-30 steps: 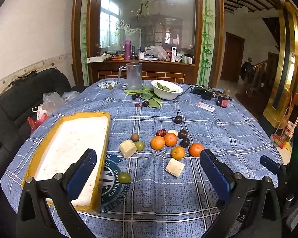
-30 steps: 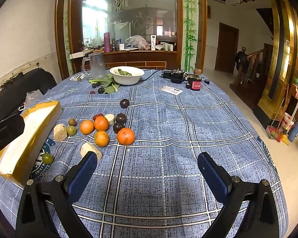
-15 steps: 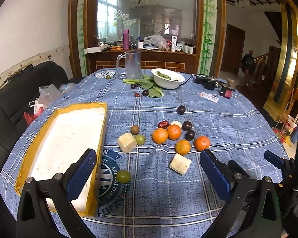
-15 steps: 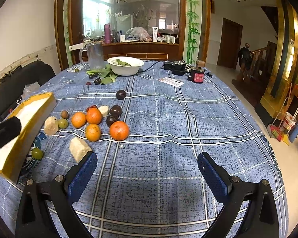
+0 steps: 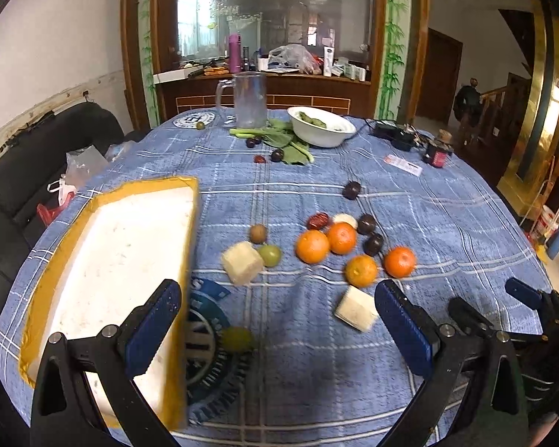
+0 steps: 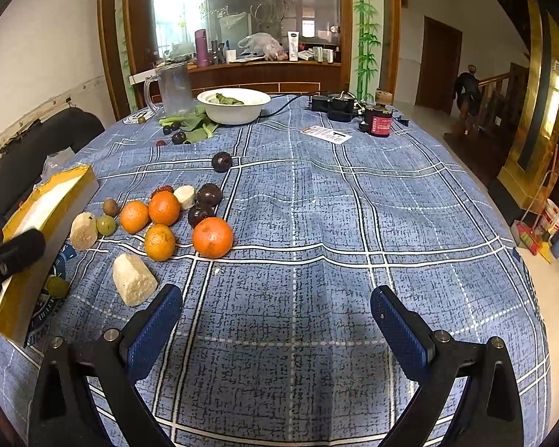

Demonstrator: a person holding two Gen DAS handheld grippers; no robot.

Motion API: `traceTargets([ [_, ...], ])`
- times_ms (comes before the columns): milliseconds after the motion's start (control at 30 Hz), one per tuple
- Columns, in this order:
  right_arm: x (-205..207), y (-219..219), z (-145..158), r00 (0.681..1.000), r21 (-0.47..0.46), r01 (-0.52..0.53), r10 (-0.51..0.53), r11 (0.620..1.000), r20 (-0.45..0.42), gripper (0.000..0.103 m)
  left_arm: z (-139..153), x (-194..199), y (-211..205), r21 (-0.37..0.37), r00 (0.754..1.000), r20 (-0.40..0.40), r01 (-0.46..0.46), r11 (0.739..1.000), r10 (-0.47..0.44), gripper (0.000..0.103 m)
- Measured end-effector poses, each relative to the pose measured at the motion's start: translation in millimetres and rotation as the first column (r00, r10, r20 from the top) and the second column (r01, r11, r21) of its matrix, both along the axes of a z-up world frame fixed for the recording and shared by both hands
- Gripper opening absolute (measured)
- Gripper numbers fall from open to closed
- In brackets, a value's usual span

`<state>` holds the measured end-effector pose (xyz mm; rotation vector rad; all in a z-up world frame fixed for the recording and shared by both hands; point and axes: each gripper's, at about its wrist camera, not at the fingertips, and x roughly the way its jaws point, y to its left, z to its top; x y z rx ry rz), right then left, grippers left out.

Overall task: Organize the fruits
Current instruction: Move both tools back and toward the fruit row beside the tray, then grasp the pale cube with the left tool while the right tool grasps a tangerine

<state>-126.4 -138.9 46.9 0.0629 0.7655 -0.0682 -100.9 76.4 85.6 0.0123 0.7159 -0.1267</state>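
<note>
Several oranges (image 5: 312, 246) (image 6: 212, 237) lie in a cluster on the blue checked tablecloth (image 6: 316, 223), mixed with dark plums (image 5: 372, 244) (image 6: 209, 193), green fruits (image 5: 270, 255) (image 6: 106, 224) and pale cut chunks (image 5: 242, 262) (image 6: 133, 279). One green fruit (image 5: 236, 339) lies alone near the front. A yellow-rimmed white foam tray (image 5: 111, 260) (image 6: 44, 216) sits at the left, nothing in it. My left gripper (image 5: 279, 327) is open above the near table, its left finger over the tray's edge. My right gripper (image 6: 275, 327) is open over bare cloth, right of the fruit.
At the far side stand a white bowl (image 5: 320, 132) (image 6: 234, 106) with greens, a glass mug (image 5: 248, 98), leafy stalks, more plums, a dark jar (image 6: 378, 119) and cables. A black sofa (image 5: 26, 171) lies to the left. The table's right half holds only cloth.
Both grippers have tilted and moved forward a little, so the fruit sits lower and nearer in each view. Nothing on the table has moved; both stay open.
</note>
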Motion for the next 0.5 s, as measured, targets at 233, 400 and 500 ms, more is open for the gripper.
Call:
traceTargets([
  [233, 18.3, -4.7, 3.4, 0.997, 0.06, -0.068, 0.071, 0.996, -0.041, 0.102, 3.5, 13.1, 42.3, -0.072, 1.0, -0.014, -0.024, 0.997, 0.023, 0.103],
  [400, 49.5, -4.6, -5.9, 0.98, 0.204, -0.121, 0.15, 0.972, -0.13, 0.091, -6.6, 10.7, 21.5, -0.112, 0.989, -0.055, 0.129, 0.985, -0.135, 0.089],
  [500, 66.9, -0.5, -9.2, 0.969, 0.238, -0.143, 0.185, 0.961, -0.165, 0.08, -14.4, 8.9, -4.7, -0.07, 0.975, -0.074, 0.206, 0.976, -0.211, 0.082],
])
